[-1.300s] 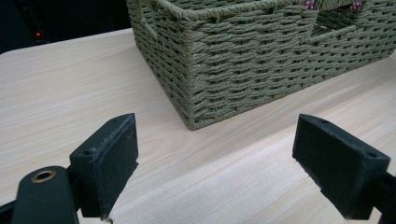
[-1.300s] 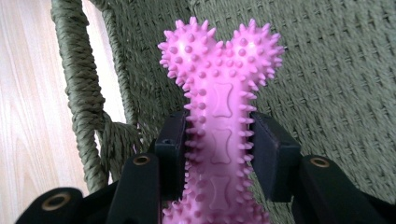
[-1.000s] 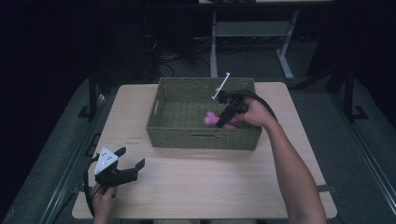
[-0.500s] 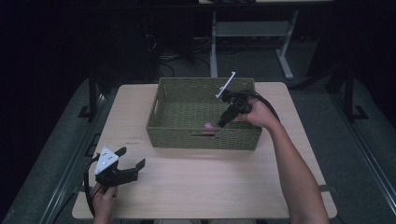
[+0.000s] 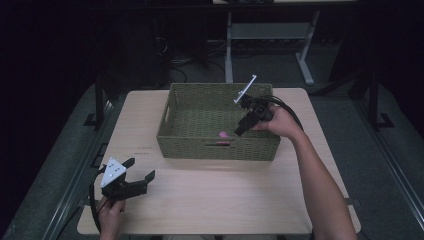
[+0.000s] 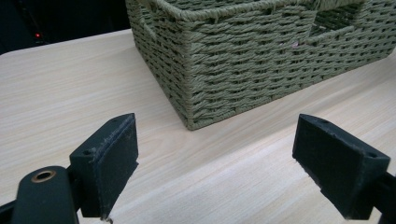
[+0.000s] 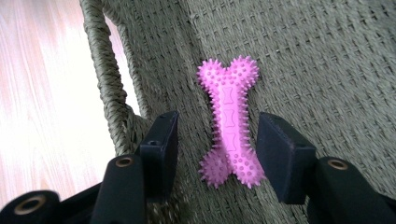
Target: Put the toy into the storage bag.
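- Nearest the person, the left gripper (image 5: 131,181) sits low over the near-left part of the wooden table (image 5: 225,200), its jaws spread wide with nothing between them. In the left gripper view the two black pads (image 6: 111,161) frame bare tabletop, and a corner of the basket stands beyond them.
- Next comes the green woven basket (image 5: 220,147), set toward the middle and far side of the table. A cut-out handle slot shows in its near wall.
- Inside it, on the floor close to that near wall, lies the pink spiky bone toy (image 7: 231,119), the likely object of the job. From above it shows as a small pink patch (image 5: 223,134).
- The right gripper (image 7: 217,149) reaches into the basket from the right. Its jaws are parted and straddle the toy's lower end, one to each side of the shaft; neither pad appears to press on it.
- Judging by the nubs and moulded look, the toy is probably soft rubber: light, springy, not fragile, with enough grip in its bumps not to slide.
- The narrow middle shaft looks the best place to hold it, across its width. The knobby ends are wider and rounder, and would likely squirm out of flat pads.
- Farthest off, metal frame legs (image 5: 305,65) stand on the dark floor behind the table.
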Demonstrator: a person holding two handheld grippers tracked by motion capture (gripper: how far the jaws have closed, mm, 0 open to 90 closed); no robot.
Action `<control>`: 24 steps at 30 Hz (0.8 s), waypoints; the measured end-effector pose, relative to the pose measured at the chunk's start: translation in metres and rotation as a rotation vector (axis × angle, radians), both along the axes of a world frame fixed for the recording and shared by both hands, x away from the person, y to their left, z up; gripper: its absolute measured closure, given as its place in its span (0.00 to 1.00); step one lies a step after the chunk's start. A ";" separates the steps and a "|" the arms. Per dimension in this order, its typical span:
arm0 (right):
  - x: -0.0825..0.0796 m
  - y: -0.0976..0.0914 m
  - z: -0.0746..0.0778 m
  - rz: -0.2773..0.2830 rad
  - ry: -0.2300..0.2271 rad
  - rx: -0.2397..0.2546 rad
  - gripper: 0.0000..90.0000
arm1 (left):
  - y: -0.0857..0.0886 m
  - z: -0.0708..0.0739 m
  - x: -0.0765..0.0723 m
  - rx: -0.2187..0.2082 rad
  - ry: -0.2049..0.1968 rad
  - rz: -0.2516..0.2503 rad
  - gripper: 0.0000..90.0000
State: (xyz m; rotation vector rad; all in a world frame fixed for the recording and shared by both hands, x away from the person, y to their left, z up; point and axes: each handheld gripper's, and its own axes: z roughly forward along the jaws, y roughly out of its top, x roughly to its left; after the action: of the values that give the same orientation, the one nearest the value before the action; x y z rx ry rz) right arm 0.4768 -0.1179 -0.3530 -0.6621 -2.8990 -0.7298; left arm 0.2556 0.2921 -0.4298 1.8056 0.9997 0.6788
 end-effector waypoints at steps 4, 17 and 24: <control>-0.002 -0.003 0.003 -0.010 -0.006 0.001 0.52 | -0.001 0.000 0.000 0.000 0.000 -0.002 0.15; -0.010 -0.013 0.019 -0.041 -0.038 0.036 0.43 | -0.001 0.000 0.001 0.001 0.002 -0.002 0.15; -0.018 -0.015 0.030 -0.061 -0.059 0.055 0.38 | -0.001 0.000 0.000 0.000 0.001 -0.005 0.15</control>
State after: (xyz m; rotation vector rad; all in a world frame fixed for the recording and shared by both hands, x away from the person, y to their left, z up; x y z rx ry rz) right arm 0.4591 -0.1332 -0.3230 -0.7380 -2.9110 -0.8463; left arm 0.2560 0.2912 -0.4299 1.8081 0.9955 0.6749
